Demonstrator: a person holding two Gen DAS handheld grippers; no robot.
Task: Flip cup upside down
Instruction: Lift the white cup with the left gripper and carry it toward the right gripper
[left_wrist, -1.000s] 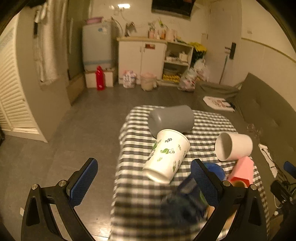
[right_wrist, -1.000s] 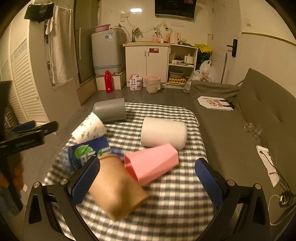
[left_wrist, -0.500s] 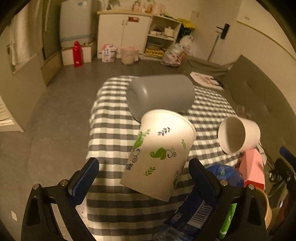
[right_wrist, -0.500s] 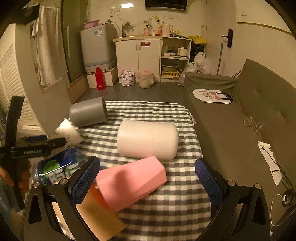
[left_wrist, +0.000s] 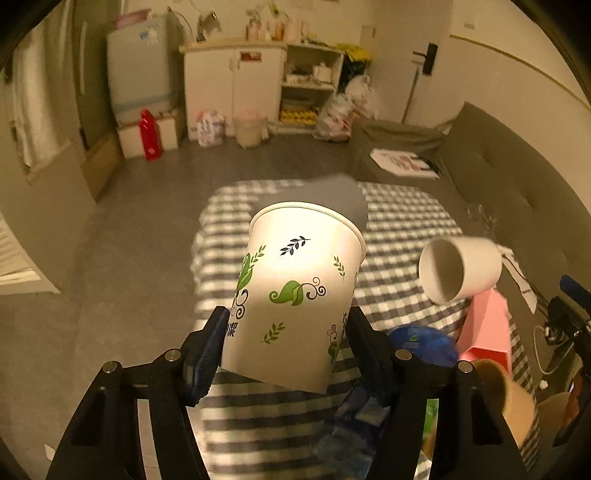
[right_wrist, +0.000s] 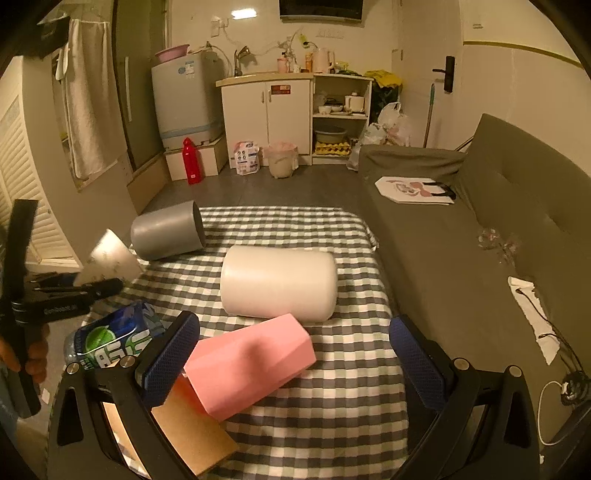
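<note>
A white paper cup with green leaf prints (left_wrist: 295, 295) sits between my left gripper's (left_wrist: 286, 332) blue pads, which press its lower sides; its rim points away from me. It shows blurred at the left of the right wrist view (right_wrist: 110, 258), lifted off the checked tablecloth (right_wrist: 288, 221). My right gripper (right_wrist: 295, 350) is open and empty, low over a pink cup (right_wrist: 251, 365) lying on its side.
On the cloth lie a grey cup (right_wrist: 168, 234), a large white cup (right_wrist: 279, 284), a blue-green can (right_wrist: 110, 339) and a brown cup (right_wrist: 192, 432). A grey sofa (right_wrist: 480, 236) runs along the right. Floor lies to the left.
My left gripper moved in around the leaf-print cup and shut on it, lifting it. My right gripper edged forward over the pink cup and stayed open.
</note>
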